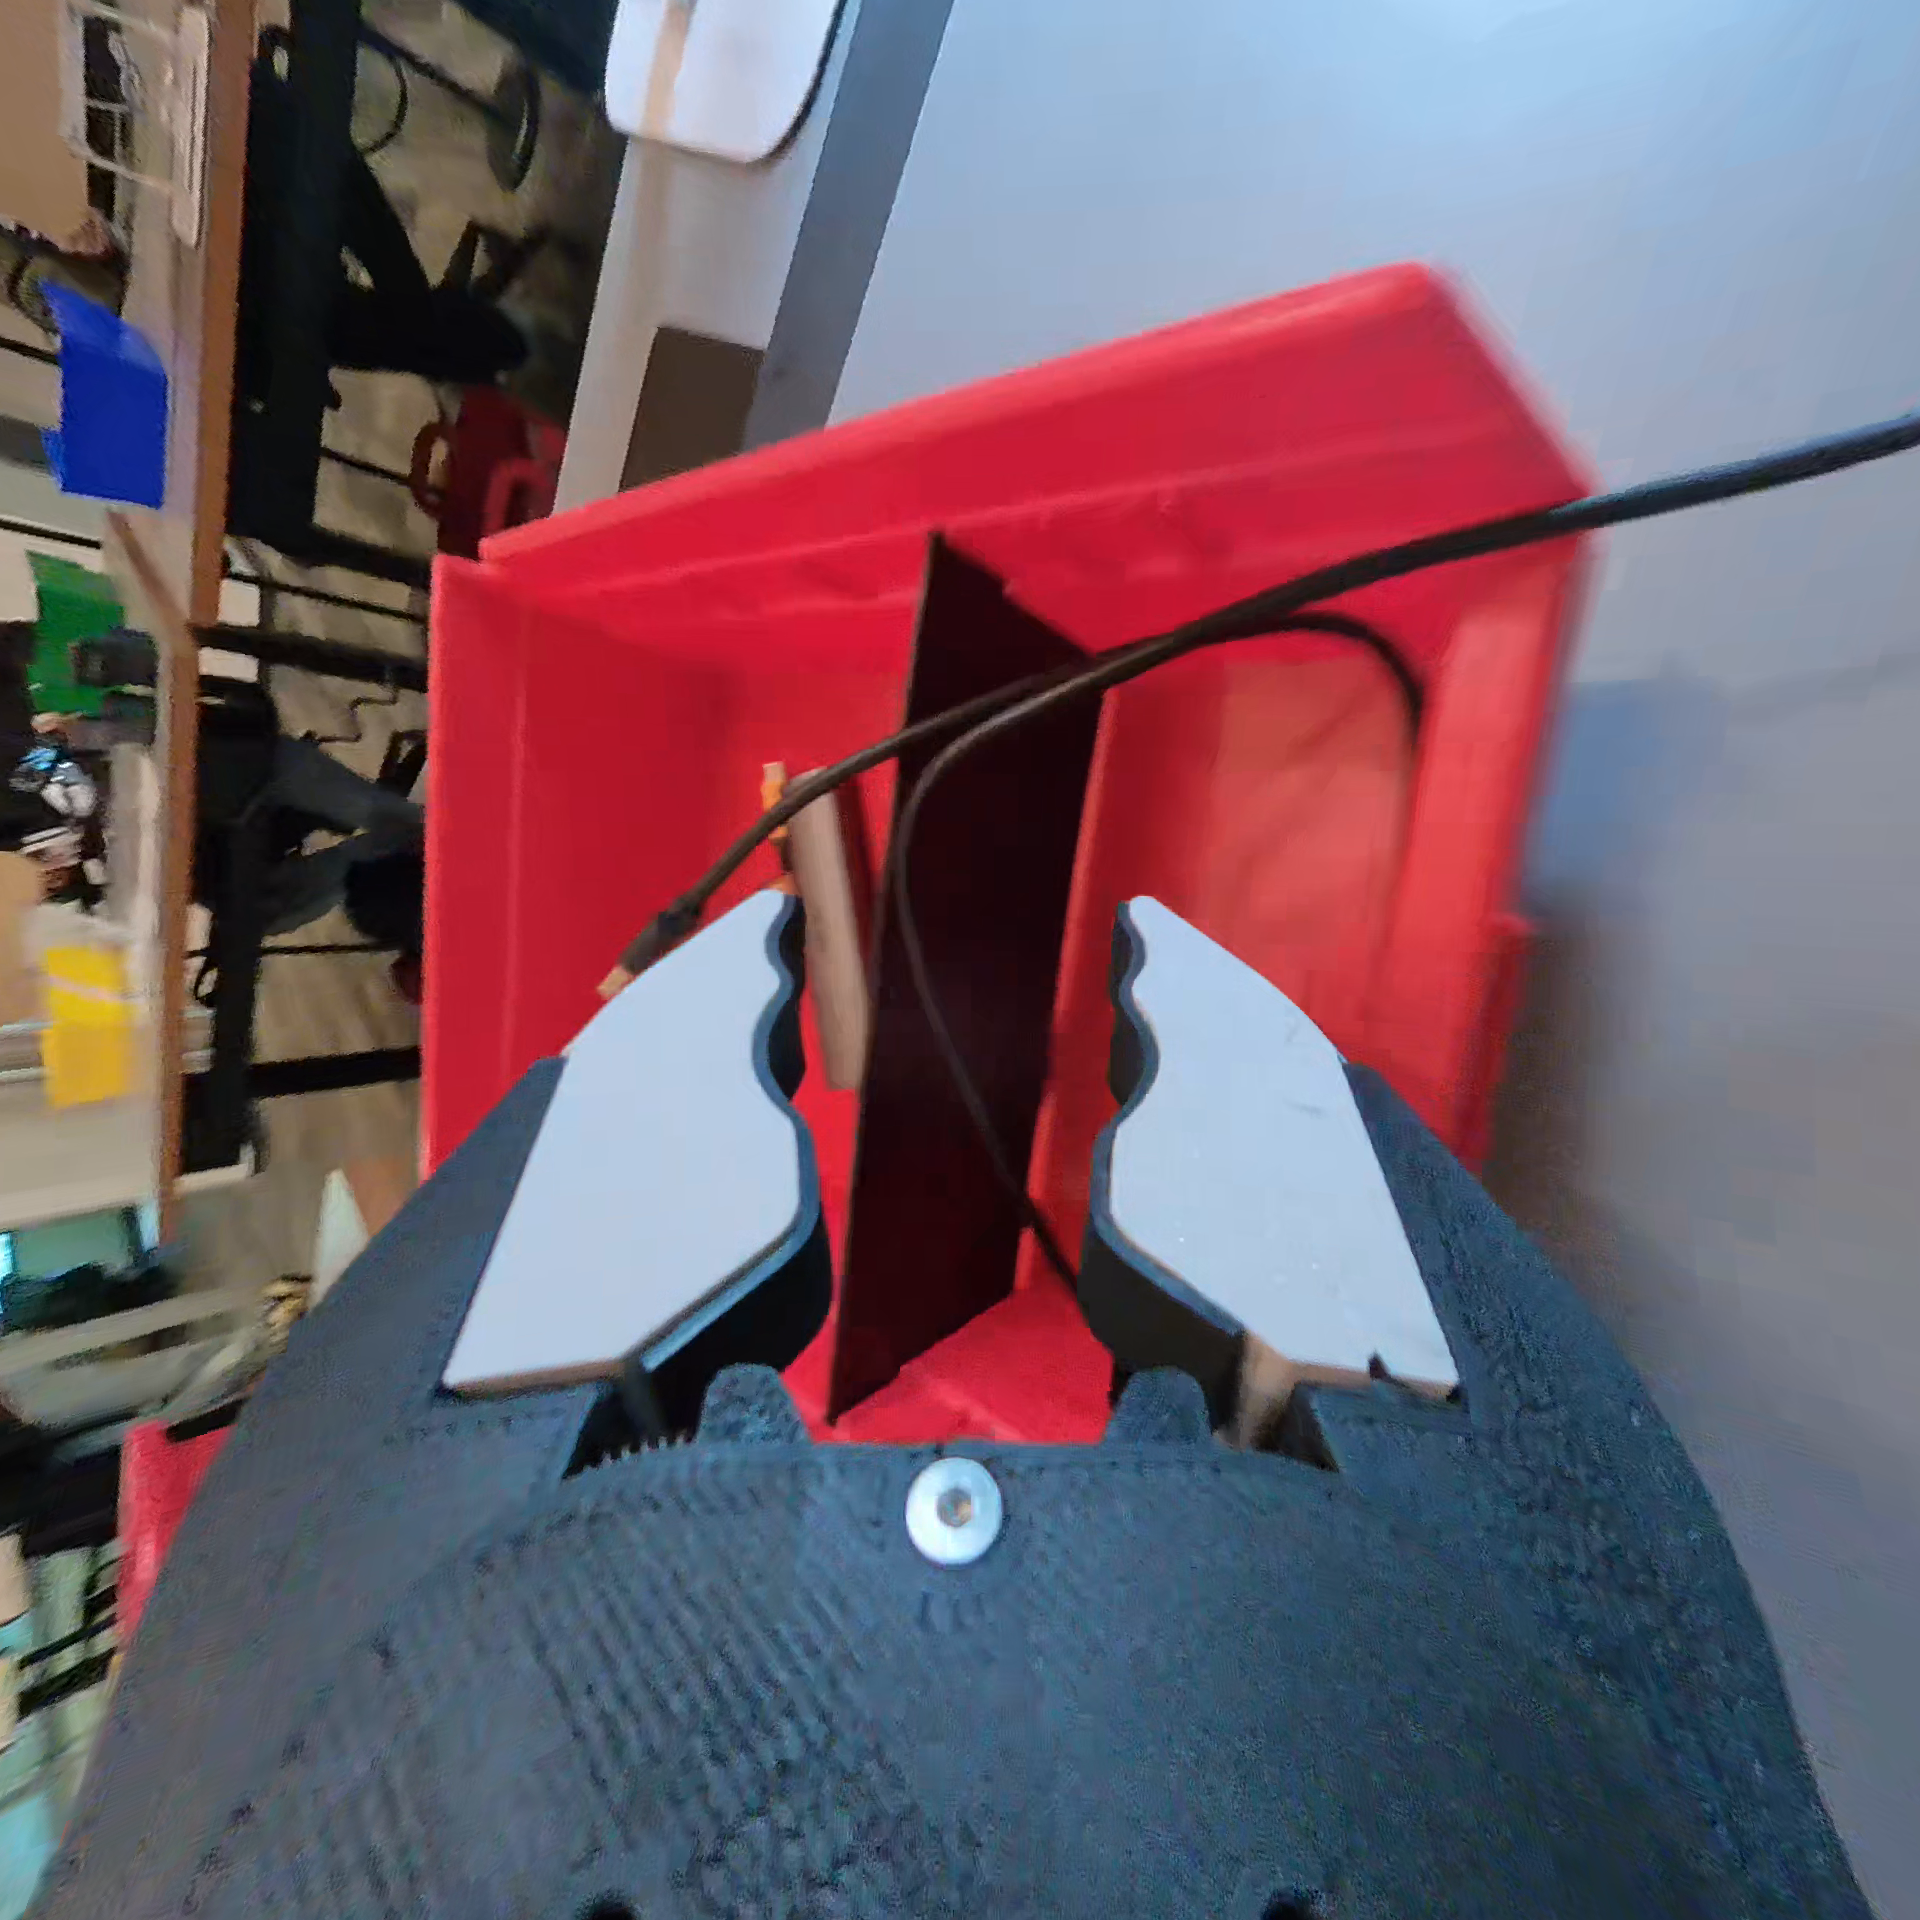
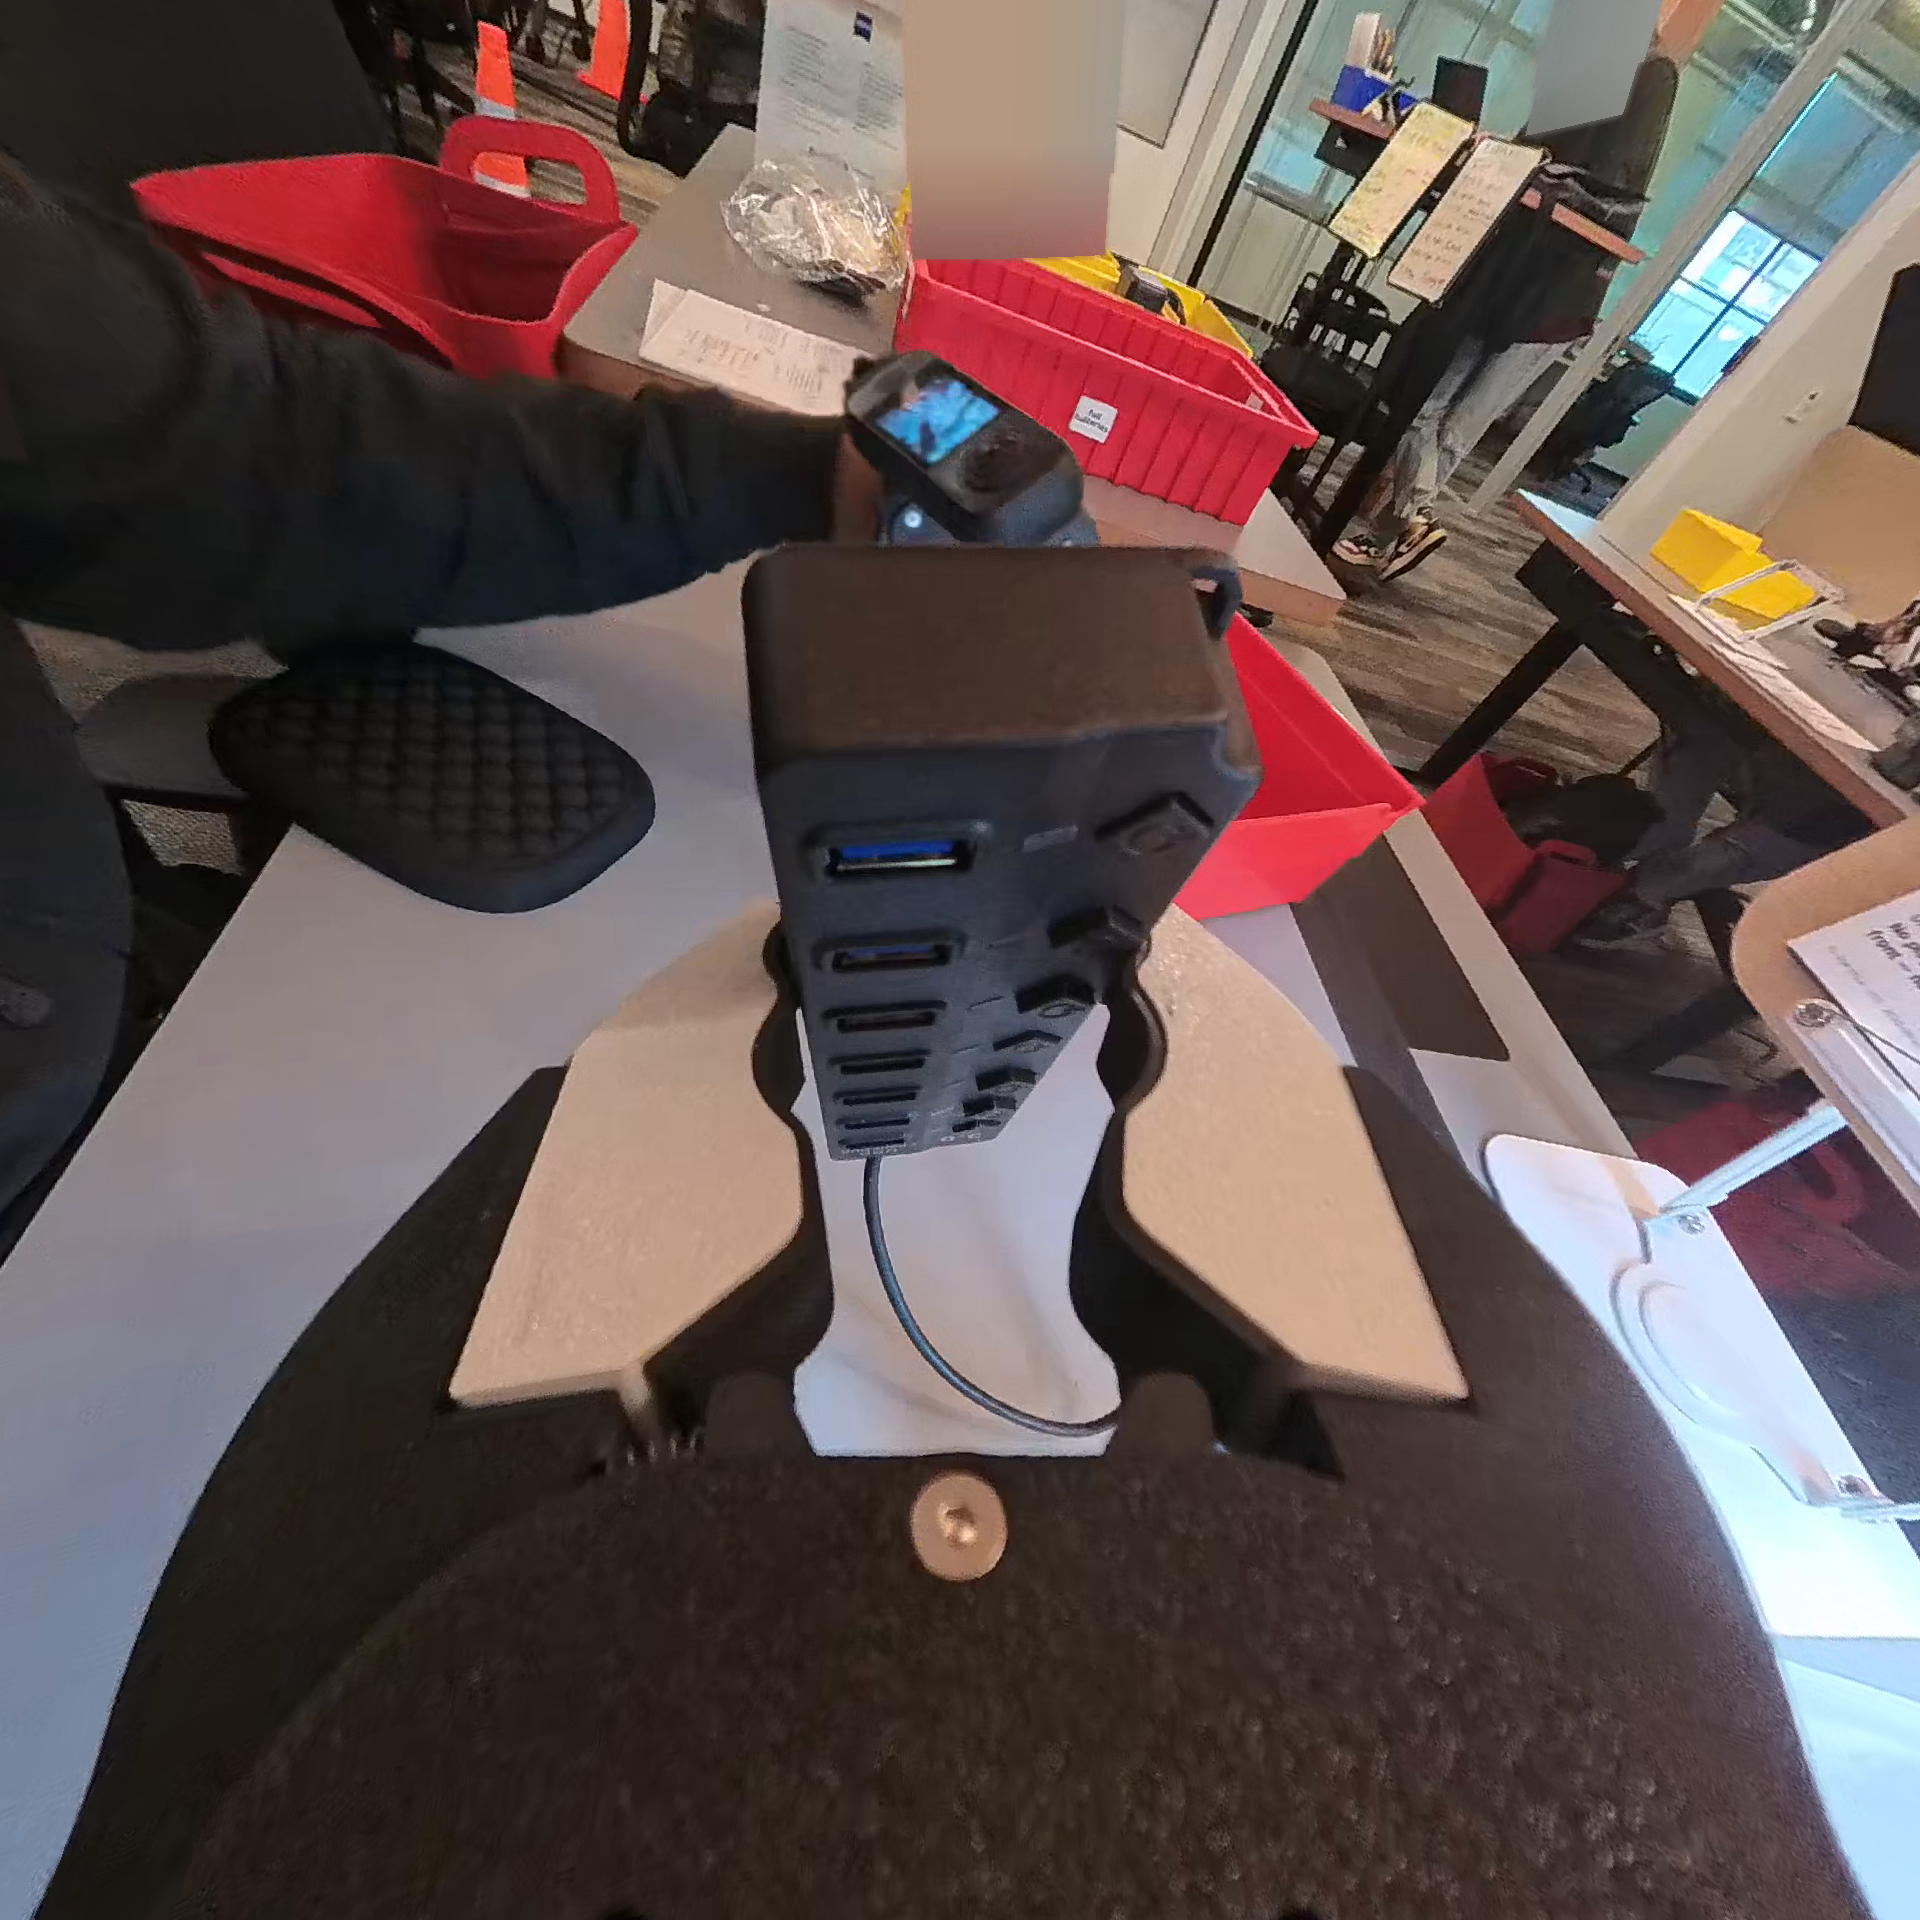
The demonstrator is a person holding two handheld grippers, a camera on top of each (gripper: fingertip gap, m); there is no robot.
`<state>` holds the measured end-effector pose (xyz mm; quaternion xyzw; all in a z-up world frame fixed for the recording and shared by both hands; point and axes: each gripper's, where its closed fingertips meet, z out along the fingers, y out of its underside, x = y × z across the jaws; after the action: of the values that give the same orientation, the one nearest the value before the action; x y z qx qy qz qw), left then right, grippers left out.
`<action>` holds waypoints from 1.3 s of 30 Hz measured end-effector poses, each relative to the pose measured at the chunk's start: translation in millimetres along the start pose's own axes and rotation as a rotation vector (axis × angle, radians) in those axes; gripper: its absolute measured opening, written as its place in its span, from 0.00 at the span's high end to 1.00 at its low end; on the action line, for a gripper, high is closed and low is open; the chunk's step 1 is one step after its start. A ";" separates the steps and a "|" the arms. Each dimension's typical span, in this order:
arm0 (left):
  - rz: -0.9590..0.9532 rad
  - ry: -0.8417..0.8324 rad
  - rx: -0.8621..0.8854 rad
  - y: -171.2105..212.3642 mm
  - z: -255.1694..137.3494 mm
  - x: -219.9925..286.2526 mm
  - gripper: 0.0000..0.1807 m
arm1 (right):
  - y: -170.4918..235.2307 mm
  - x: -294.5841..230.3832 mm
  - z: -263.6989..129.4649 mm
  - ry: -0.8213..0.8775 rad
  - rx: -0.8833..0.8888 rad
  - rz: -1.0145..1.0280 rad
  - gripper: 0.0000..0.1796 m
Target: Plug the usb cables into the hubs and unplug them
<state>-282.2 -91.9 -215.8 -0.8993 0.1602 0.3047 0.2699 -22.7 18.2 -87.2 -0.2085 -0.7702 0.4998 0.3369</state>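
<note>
Black and many-ported, the hub [image 2: 987, 831] stood pinched in the right gripper [image 2: 961, 1023] above the worktop [image 2: 312, 1091], while the left gripper [image 1: 961, 935], fingers spread and empty, hovered over the red bin [image 1: 644, 727] to fetch a cable [image 1: 935, 727] next.

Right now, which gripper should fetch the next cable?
Left. The left gripper is open over the red bin holding the cables; the right gripper is clamped on the hub.
</note>
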 end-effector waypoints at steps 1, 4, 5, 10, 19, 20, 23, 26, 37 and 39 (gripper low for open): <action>0.017 -0.009 -0.017 2.0 4.9 -6.7 0.69 | 0.4 -0.1 0.8 0.001 -0.004 -0.004 0.69; 0.071 -0.032 -0.076 7.8 24.0 -20.1 0.67 | 3.1 -0.6 3.8 0.002 -0.016 -0.010 0.69; 0.113 -0.036 -0.087 7.5 29.4 -21.1 0.67 | 4.2 -0.8 4.4 0.002 -0.021 -0.011 0.69; 0.312 -0.006 -0.142 0.6 46.2 -20.2 0.73 | 6.8 1.2 4.8 0.010 -0.026 -0.010 0.69; 0.232 0.077 -0.051 -19.6 19.5 -25.8 0.97 | 7.1 9.4 -0.5 0.036 -0.014 0.000 0.69; 0.191 0.080 -0.022 -24.6 11.9 -28.8 0.97 | 5.6 10.2 -1.0 0.039 -0.004 0.004 0.69; 0.067 0.066 0.066 -43.7 -16.2 -42.7 0.97 | -1.1 9.4 -1.8 0.049 0.025 -0.011 0.69; -0.072 0.064 0.185 -75.3 -51.4 -54.2 0.97 | -7.5 7.1 1.9 0.061 0.048 -0.028 0.69; -0.306 0.399 0.348 -189.4 -74.5 59.7 0.98 | 22.1 25.1 38.9 0.323 -0.156 -0.147 0.69; -0.293 0.452 0.375 -201.9 -71.1 80.7 0.98 | 32.4 22.6 42.1 0.315 -0.199 -0.221 0.69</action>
<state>-96.4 18.8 -141.2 -0.8922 0.1383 0.0204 0.4295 -69.4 19.9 -121.3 -0.2308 -0.7716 0.3427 0.4837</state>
